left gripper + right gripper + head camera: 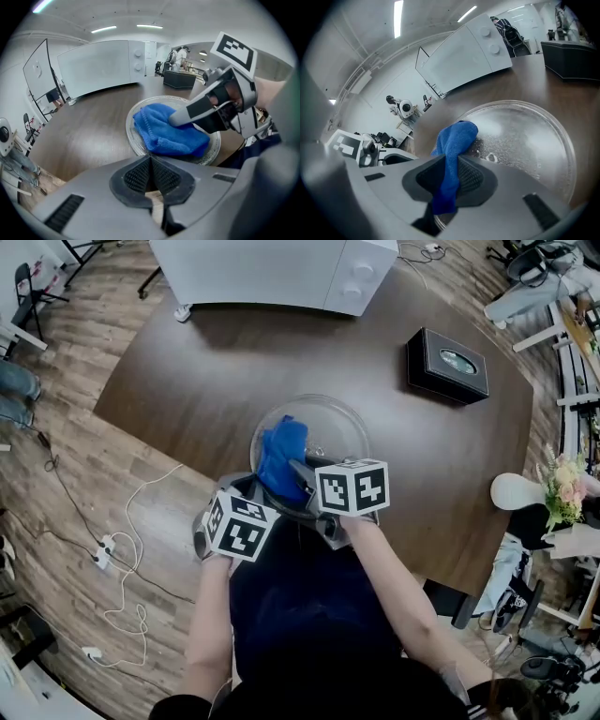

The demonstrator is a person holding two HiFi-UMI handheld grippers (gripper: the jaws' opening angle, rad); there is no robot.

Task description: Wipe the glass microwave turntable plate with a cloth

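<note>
Glass plate (336, 426) looks speckled; right claw (449, 164) pinches blue cloth (281, 454) on it, left claw (151, 161) pressed together.

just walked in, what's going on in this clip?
A person works a glass turntable plate on a brown table with two grippers. The right gripper is shut on a blue cloth that rests on the plate's left part. The left gripper sits by the plate's near rim, jaws together, nothing seen between them.

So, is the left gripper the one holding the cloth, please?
No, the right gripper clamps the blue cloth; the left gripper is shut on nothing.
</note>
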